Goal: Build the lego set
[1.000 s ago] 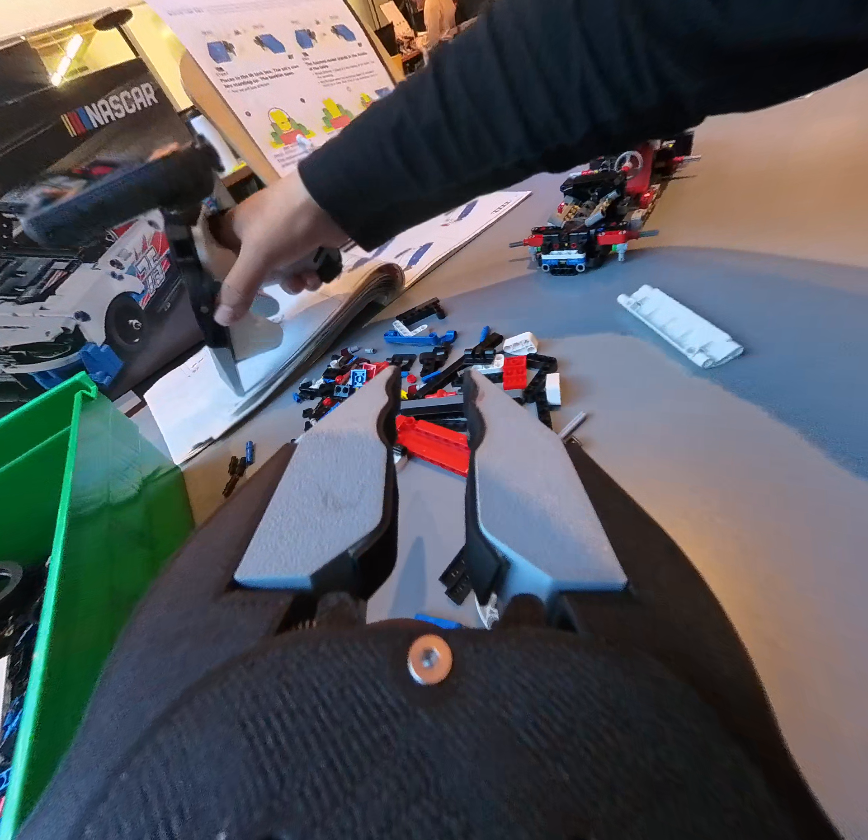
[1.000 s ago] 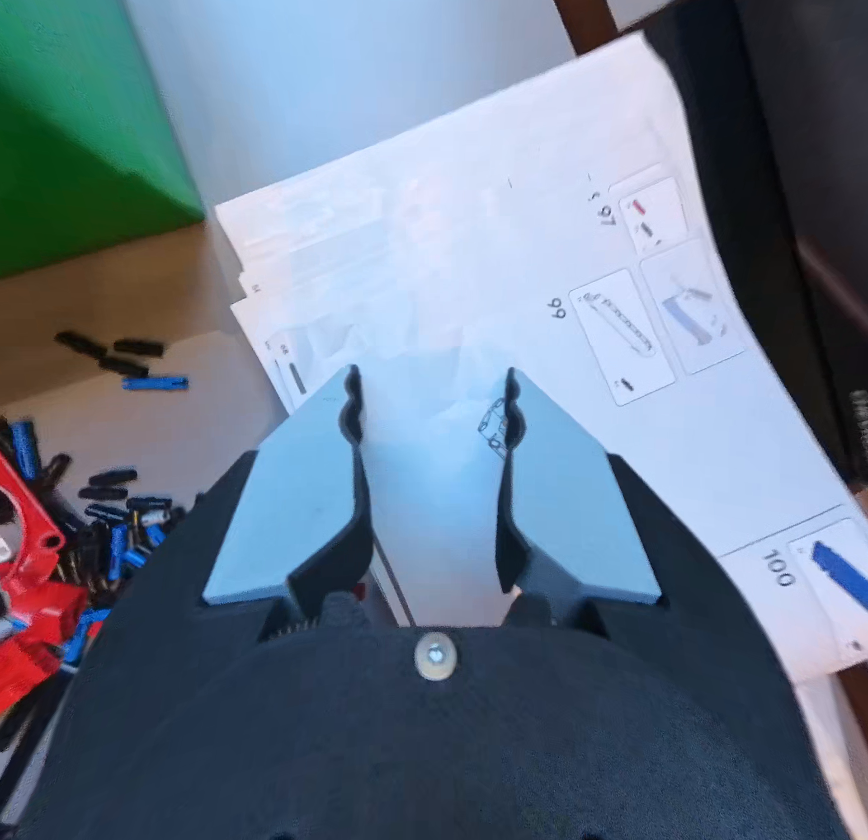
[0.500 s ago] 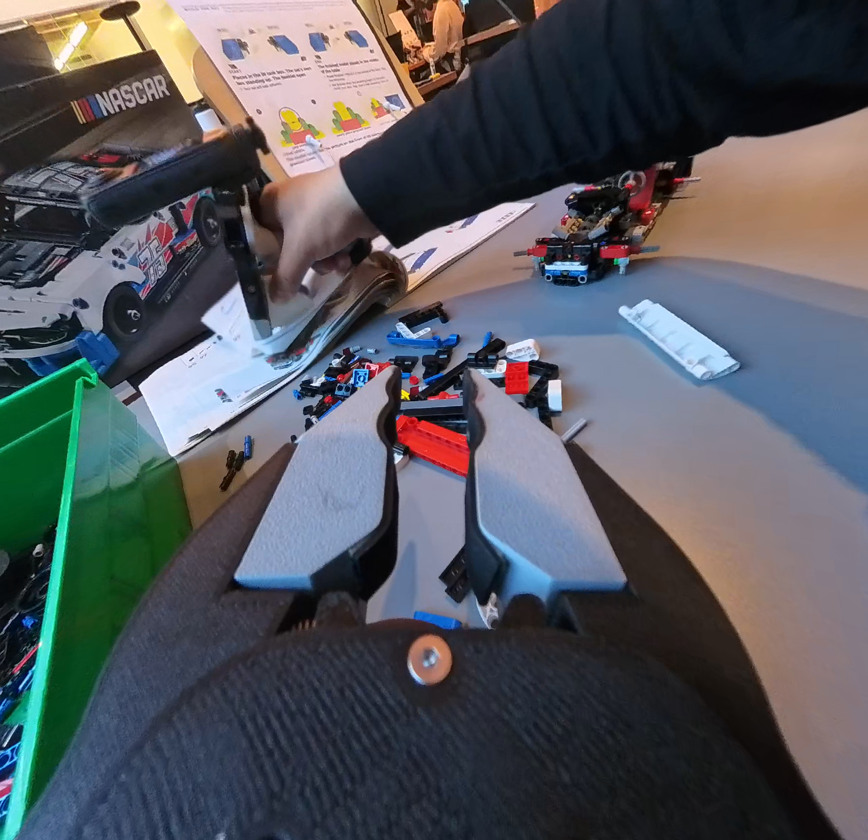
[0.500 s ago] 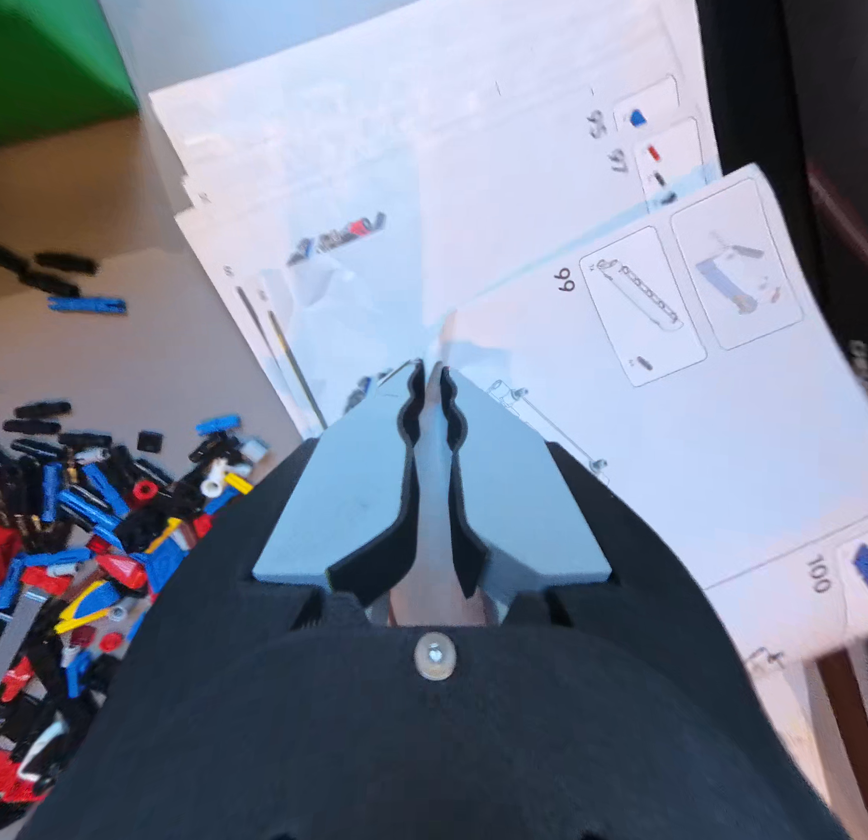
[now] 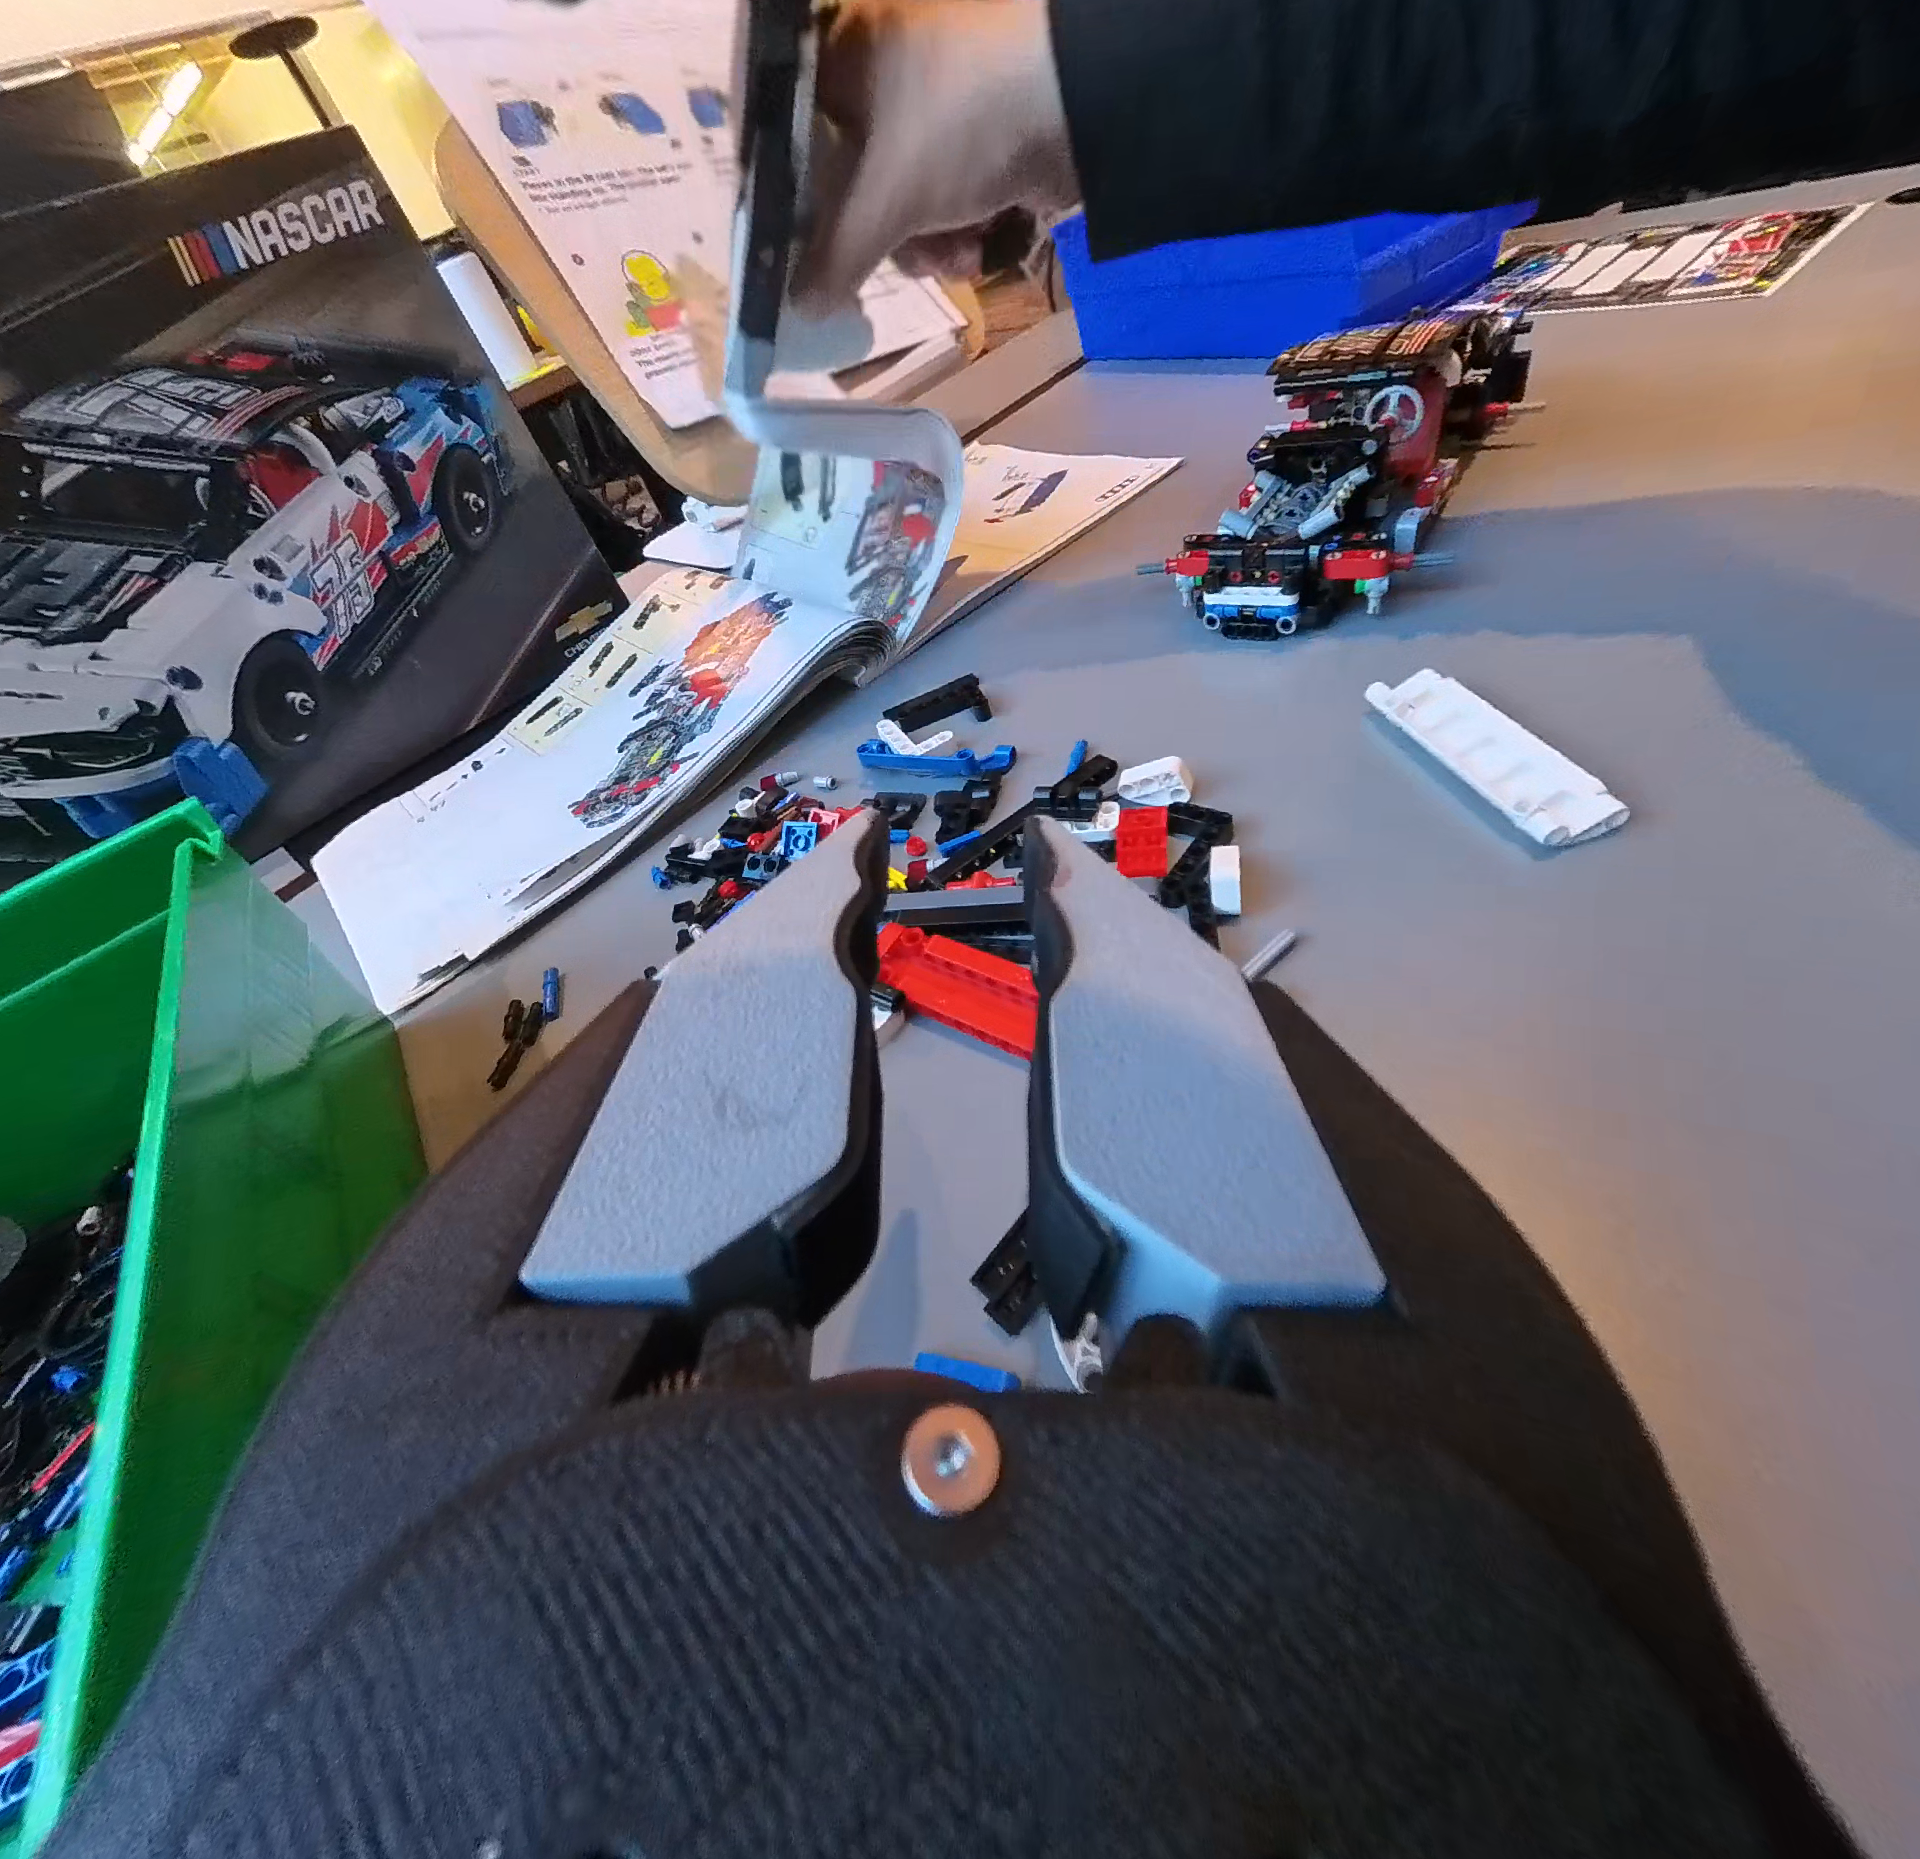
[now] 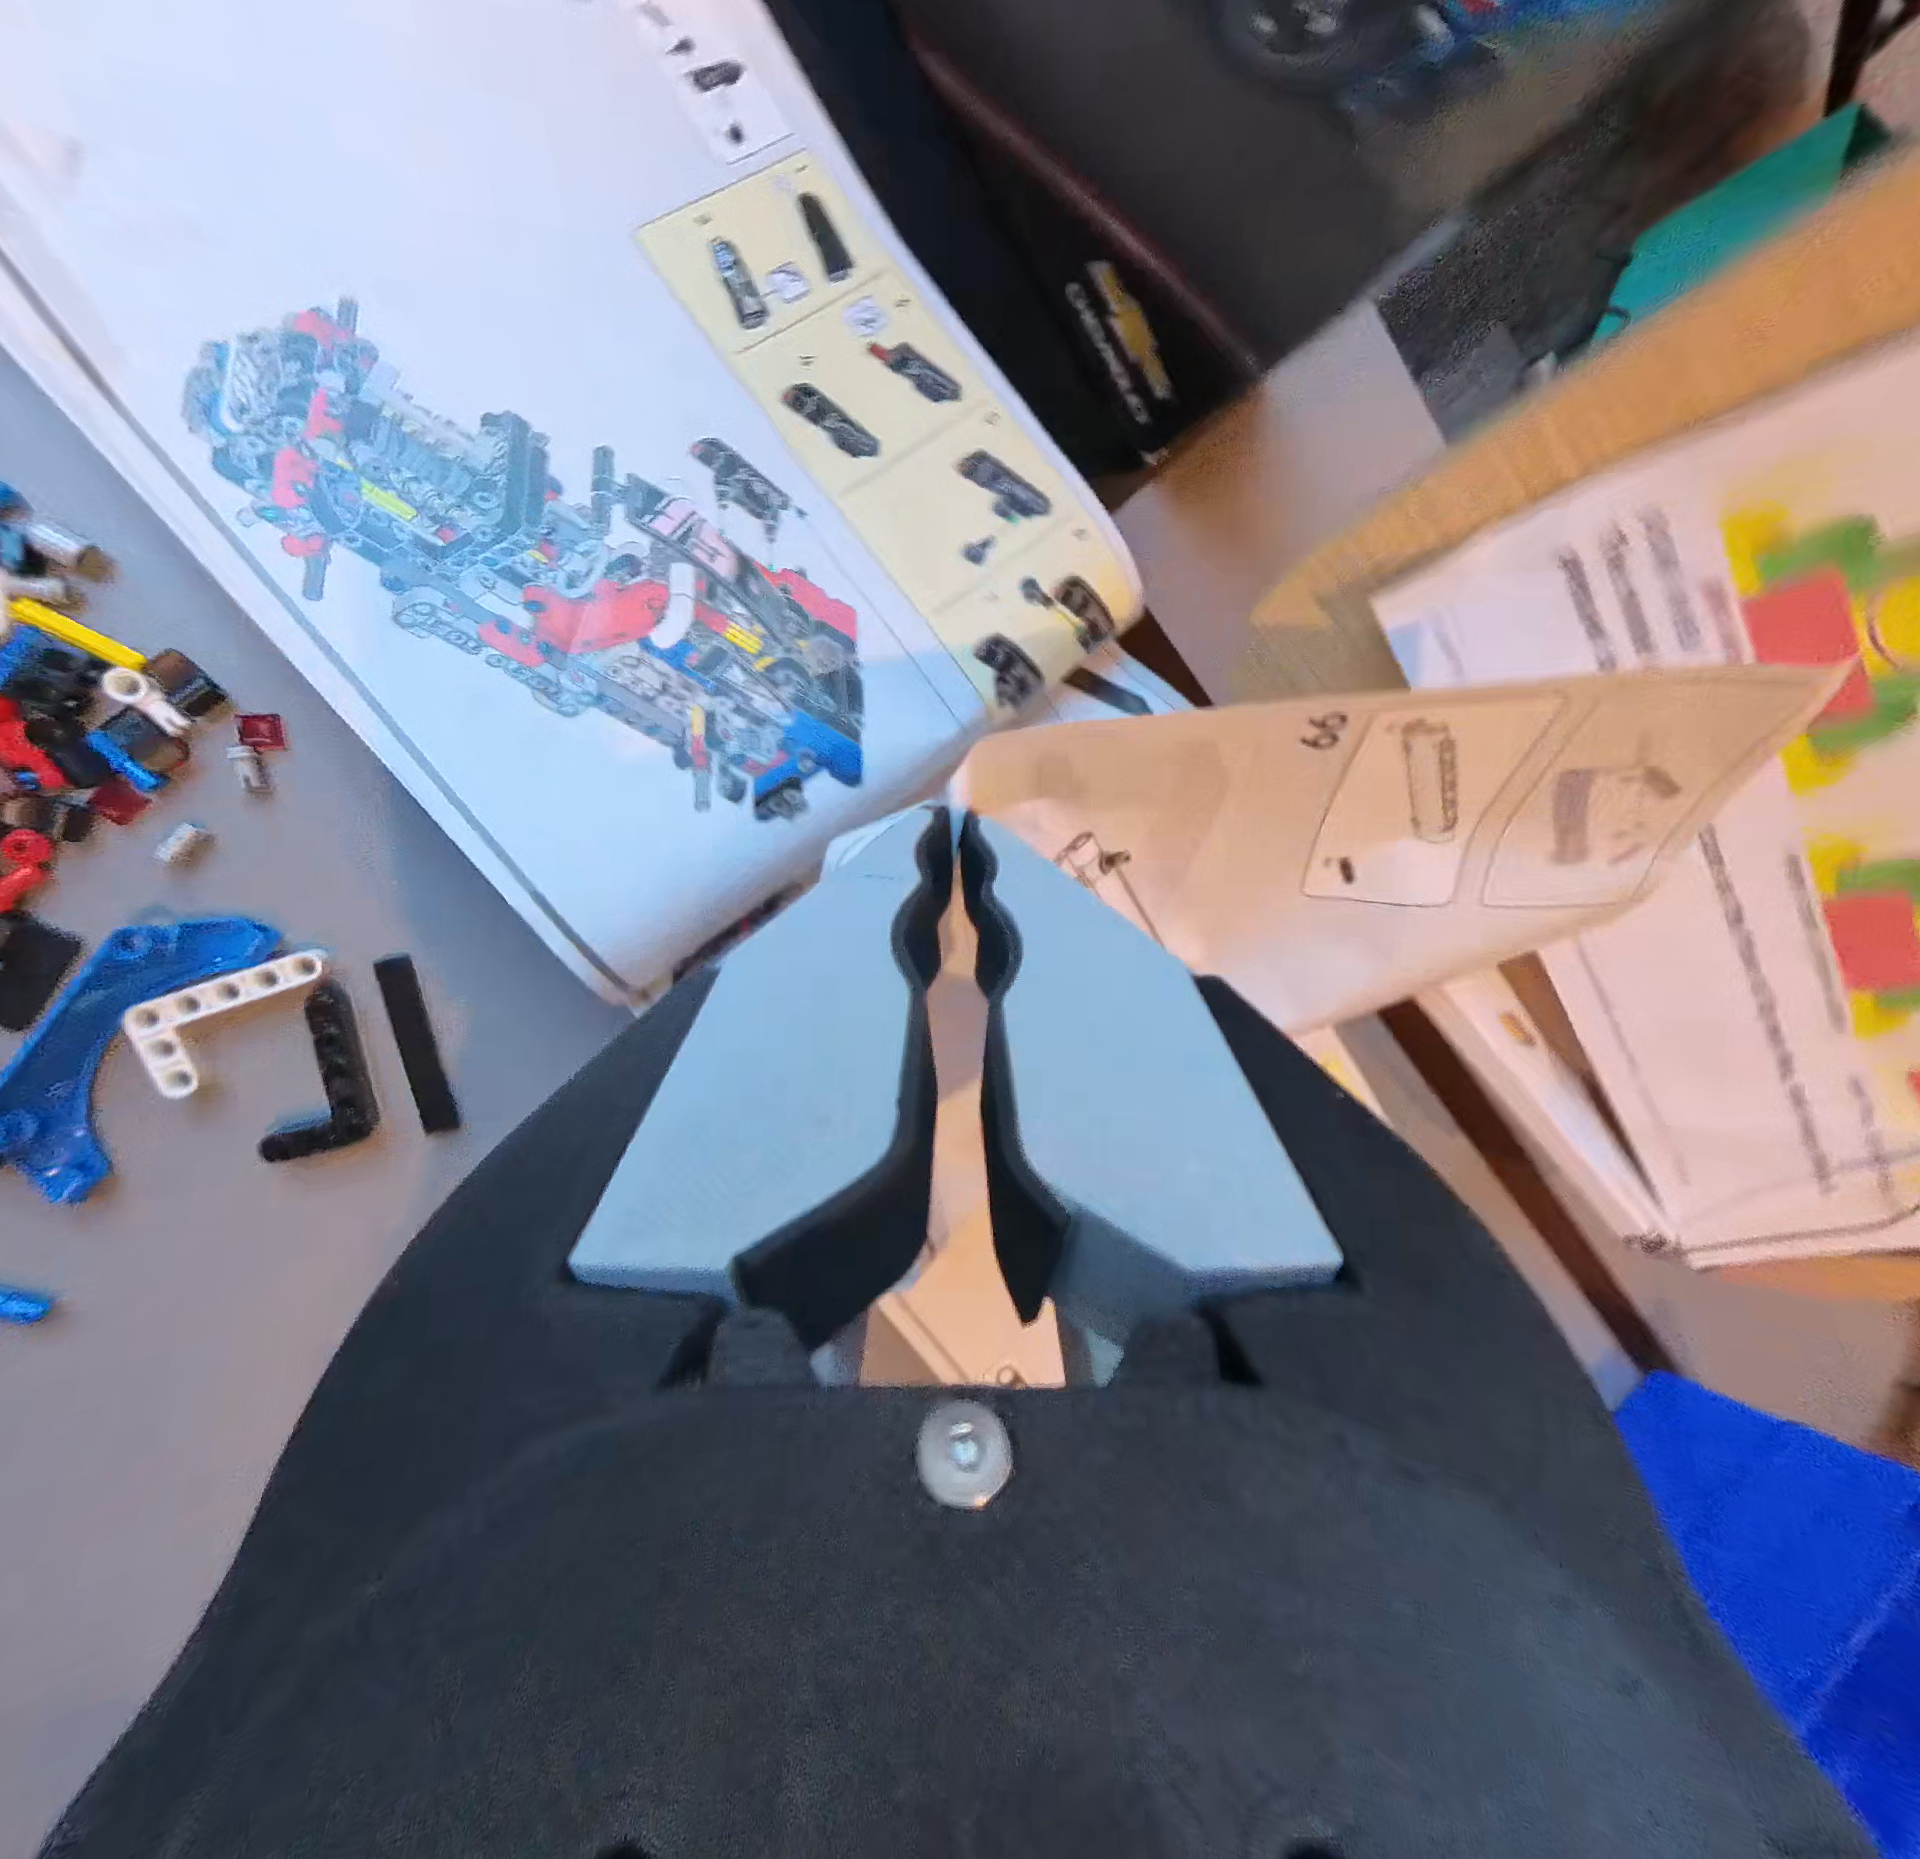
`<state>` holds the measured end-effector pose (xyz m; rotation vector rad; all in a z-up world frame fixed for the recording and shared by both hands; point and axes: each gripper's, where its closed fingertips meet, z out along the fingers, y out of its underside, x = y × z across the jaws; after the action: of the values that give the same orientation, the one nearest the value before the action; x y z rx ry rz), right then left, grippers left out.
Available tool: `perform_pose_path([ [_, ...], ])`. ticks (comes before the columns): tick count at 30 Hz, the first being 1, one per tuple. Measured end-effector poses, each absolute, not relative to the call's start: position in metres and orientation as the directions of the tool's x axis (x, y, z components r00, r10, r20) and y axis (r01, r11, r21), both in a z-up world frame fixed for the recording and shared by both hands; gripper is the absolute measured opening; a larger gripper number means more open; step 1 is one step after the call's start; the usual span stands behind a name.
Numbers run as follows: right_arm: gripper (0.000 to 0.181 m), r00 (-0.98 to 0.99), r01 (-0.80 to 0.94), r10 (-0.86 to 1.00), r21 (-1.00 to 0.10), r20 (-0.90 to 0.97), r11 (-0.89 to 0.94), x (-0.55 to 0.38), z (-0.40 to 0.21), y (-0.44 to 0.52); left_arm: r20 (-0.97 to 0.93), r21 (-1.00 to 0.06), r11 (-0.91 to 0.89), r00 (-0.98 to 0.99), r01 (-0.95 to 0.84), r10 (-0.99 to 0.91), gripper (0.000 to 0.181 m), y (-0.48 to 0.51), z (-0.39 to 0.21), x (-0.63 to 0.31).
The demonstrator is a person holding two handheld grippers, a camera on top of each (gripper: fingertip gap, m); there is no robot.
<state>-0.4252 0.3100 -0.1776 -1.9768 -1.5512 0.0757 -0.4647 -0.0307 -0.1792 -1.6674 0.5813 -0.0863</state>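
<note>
My right gripper (image 6: pixel 956 822) is shut on a page (image 6: pixel 1403 833) of the instruction booklet (image 6: pixel 499 375) and holds it lifted above the open spread. The left wrist view shows the same gripper (image 5: pixel 764 396) high over the booklet (image 5: pixel 665 729) with the page (image 5: pixel 862 479) curling up. My left gripper (image 5: pixel 951 838) is open and empty, low over the pile of loose bricks (image 5: pixel 977 822), with a red piece (image 5: pixel 961 978) between its fingers. The part-built car chassis (image 5: pixel 1340 500) stands at the back right. A white panel (image 5: pixel 1496 760) lies right of the pile.
A green bin (image 5: pixel 156 1134) with parts stands at the left. The set's box (image 5: pixel 239 479) leans behind the booklet. A blue bin (image 5: pixel 1278 271) and a sticker sheet (image 5: pixel 1683 261) sit at the back. A blue curved piece (image 6: pixel 94 1030) and L-beams (image 6: pixel 218 1009) lie left of my right gripper. Some 35 centimetres of space lies between my two pairs of fingers. From my left tips it is roughly 20 centimetres to the white panel (image 5: pixel 1496 760); from my right, 35 centimetres.
My right gripper closed on a booklet page and lifted it up and over, exposing a colour spread beneath. My left gripper has stayed over the pile.
</note>
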Motion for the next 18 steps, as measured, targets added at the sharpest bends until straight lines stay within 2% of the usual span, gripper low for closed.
perform_pose_path([
  [4, 0.0, 0.434, 0.786, 0.881, -0.556, 0.188, -0.269, -0.384, -0.172, 0.327, -0.27, -0.944, -0.064, 0.869, -0.323, -0.415, 0.022, -0.031, -0.179, -0.465],
  [12, 0.0, 0.617, 0.67, 0.785, -0.558, 0.051, -0.49, -0.315, -0.178, 0.345, -0.263, -0.945, -0.072, 0.871, -0.32, -0.415, 0.023, -0.03, -0.18, -0.466],
  [18, 0.0, 0.677, 0.588, 0.732, -0.54, -0.08, -0.603, -0.277, -0.185, 0.345, -0.257, -0.947, -0.07, 0.871, -0.313, -0.418, 0.022, -0.03, -0.179, -0.466],
])
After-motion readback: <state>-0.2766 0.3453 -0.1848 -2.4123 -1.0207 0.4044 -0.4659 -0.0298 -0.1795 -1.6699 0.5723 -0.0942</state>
